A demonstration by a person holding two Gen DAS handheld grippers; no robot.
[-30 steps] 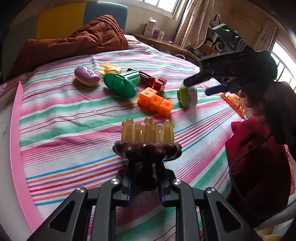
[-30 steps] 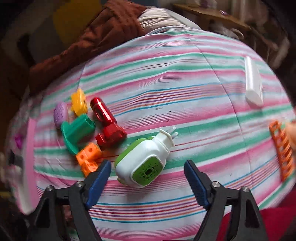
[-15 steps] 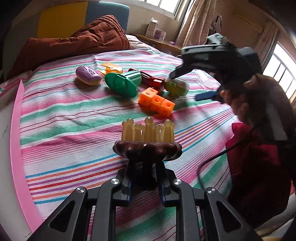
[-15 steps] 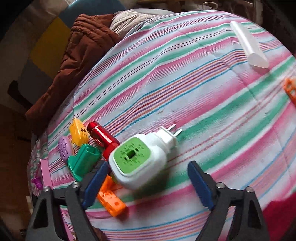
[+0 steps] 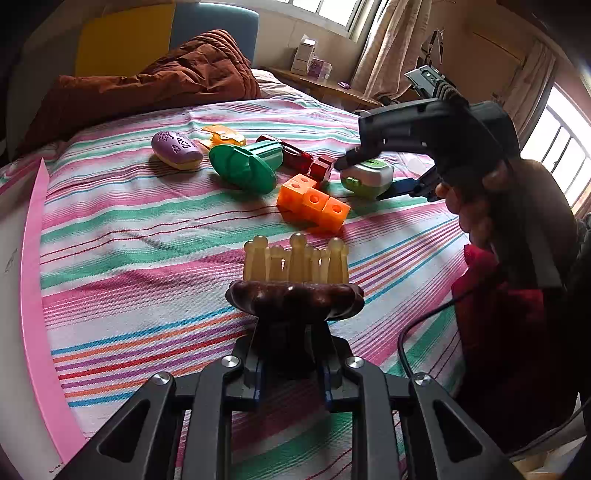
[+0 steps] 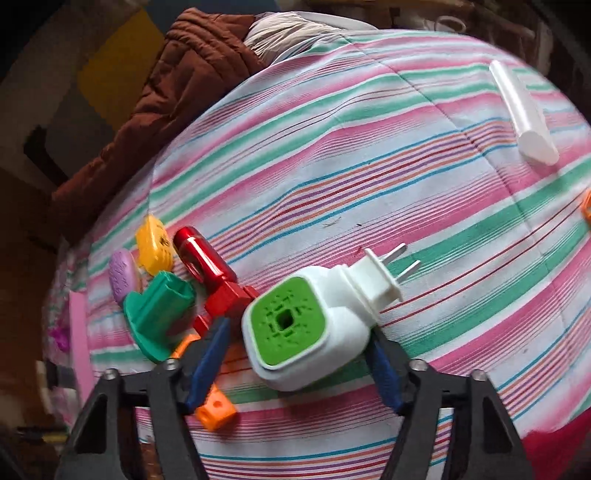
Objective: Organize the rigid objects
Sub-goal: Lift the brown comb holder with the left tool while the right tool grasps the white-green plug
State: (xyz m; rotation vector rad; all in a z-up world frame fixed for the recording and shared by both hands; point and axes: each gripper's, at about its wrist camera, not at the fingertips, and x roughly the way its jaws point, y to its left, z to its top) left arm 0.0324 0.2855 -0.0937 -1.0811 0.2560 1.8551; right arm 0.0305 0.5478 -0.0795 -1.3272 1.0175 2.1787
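Striped bed (image 6: pixel 369 147): my right gripper (image 6: pixel 295 354), jaws just widened, straddles plug-in (image 6: pixel 306 325) beside red block (image 6: pixel 229 295); I'd centre before squeezing. Left gripper (image 5: pixel 293 365) clamps brush (image 5: pixel 295 291).

Black tongs (image 6: pixel 295 354), blue pads (image 6: pixel 208 360)

Daylight is entering through the windows (image 5: pixel 332 14) at the back and right of the left wrist view, where the panes are blowing out to white. The striped bedspread (image 5: pixel 147 229) is lying evenly lit, and the toys are casting soft, short shadows toward the camera. Fisheye distortion is bending the bed's edges in both views, with dark vignetting at the corners. The right wrist view is looking softer, its left margin smearing into blur and its background staying dim.
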